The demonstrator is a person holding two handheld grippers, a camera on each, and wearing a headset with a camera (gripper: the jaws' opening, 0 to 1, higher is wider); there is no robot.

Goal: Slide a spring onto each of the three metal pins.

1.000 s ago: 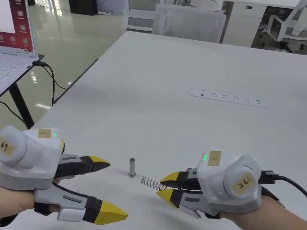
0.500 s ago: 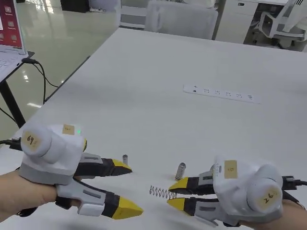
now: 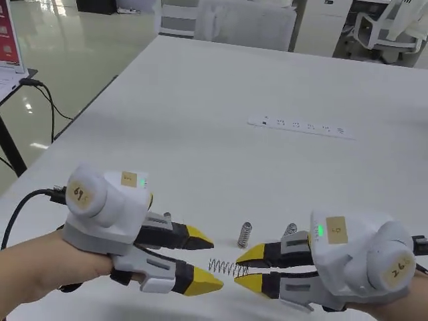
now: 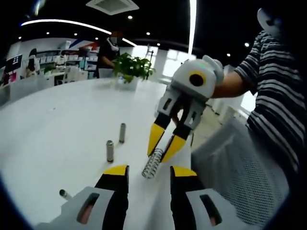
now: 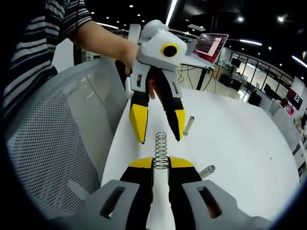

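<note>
My right gripper [image 3: 242,269] is shut on one end of a loose coil spring [image 3: 224,267], held level just above the white table [image 3: 221,87]. My left gripper [image 3: 206,261] stands open, its yellow tips either side of the spring's free end [image 4: 152,163]. A bare metal pin [image 3: 167,217] stands upright just behind the left gripper. Two pins wearing springs [image 3: 245,234] [image 3: 289,231] stand behind the right gripper's tips. The right gripper view has the spring [image 5: 161,147] rising from its shut jaws toward the open left gripper [image 5: 158,127], with the bare pin [image 5: 188,125] beside it.
A white power strip [image 3: 297,126] lies mid-table farther back. A black cable [image 3: 27,200] trails off the table's left edge. A grey mesh chair [image 5: 62,139] stands close behind the near edge. Office chairs [image 3: 244,23] sit beyond the far end.
The left gripper has come in from the left until its open jaws flank the spring's free end. The right gripper keeps hold of the spring. The head view has shifted as well.
</note>
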